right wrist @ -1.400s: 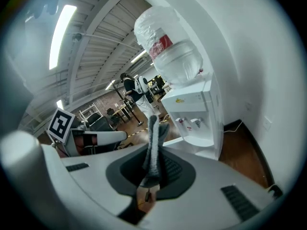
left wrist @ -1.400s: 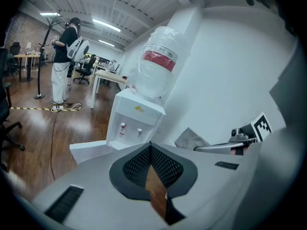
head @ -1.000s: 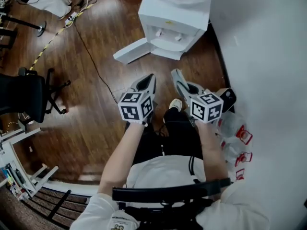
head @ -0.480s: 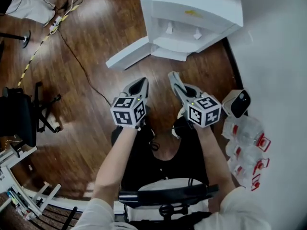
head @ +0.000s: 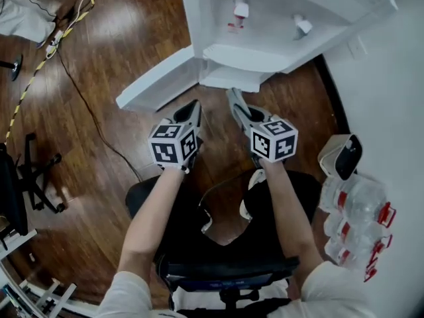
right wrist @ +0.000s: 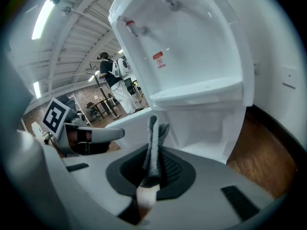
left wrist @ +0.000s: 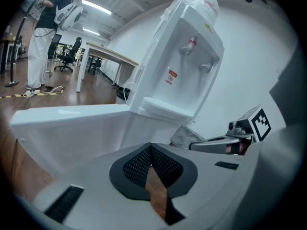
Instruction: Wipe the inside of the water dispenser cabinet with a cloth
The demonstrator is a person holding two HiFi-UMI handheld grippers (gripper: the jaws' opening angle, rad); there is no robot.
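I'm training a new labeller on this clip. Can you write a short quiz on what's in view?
1. True or false: the right gripper holds the cloth.
2. The dispenser has its door: A open, B shut, C missing.
3. Fill in: the left gripper has its jaws ____, with nothing between them.
Key: 1 true; 2 A; 3 shut.
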